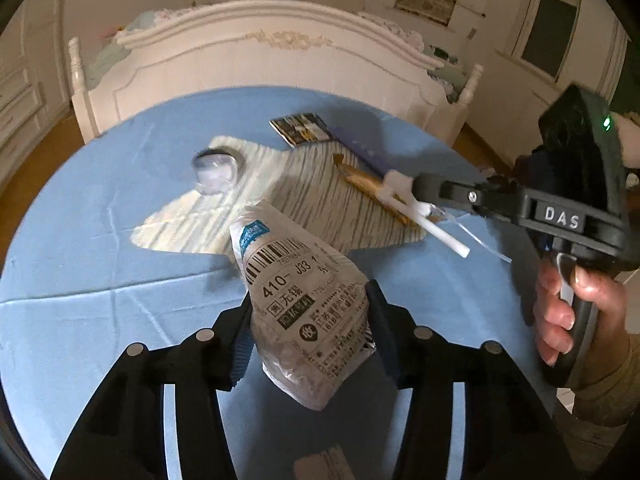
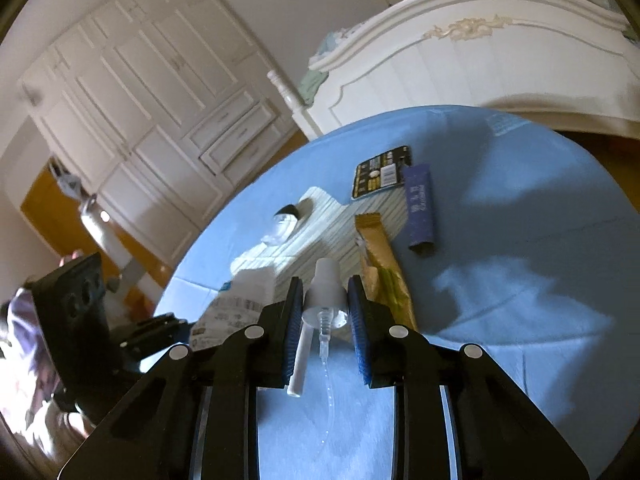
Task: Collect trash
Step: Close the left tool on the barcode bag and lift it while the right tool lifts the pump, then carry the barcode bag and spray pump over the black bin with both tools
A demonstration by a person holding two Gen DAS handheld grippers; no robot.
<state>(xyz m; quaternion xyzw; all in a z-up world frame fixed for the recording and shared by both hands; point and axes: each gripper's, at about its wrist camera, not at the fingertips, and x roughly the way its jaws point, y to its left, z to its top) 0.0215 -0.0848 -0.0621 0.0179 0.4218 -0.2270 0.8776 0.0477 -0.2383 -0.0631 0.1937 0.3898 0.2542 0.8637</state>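
Observation:
My left gripper [image 1: 310, 316] is shut on a crumpled grey shipping bag [image 1: 304, 300] with a barcode label, held above the blue table [image 1: 80, 280]. My right gripper [image 2: 324, 312] is shut on a white spray-pump head [image 2: 325, 292] with a clear tube hanging below; it also shows in the left wrist view [image 1: 404, 196]. On the table lie a gold wrapper [image 2: 384, 272], a purple wrapper [image 2: 420, 208], a black printed card [image 2: 382, 172] and a small clear plastic cup [image 1: 214, 172], around a pale striped mat [image 1: 280, 200].
A white bed footboard [image 1: 272, 68] stands just beyond the round table. White cabinets with drawers [image 2: 160, 92] line the left wall. The person's hand [image 1: 568, 312] holds the right gripper's handle at the table's right edge.

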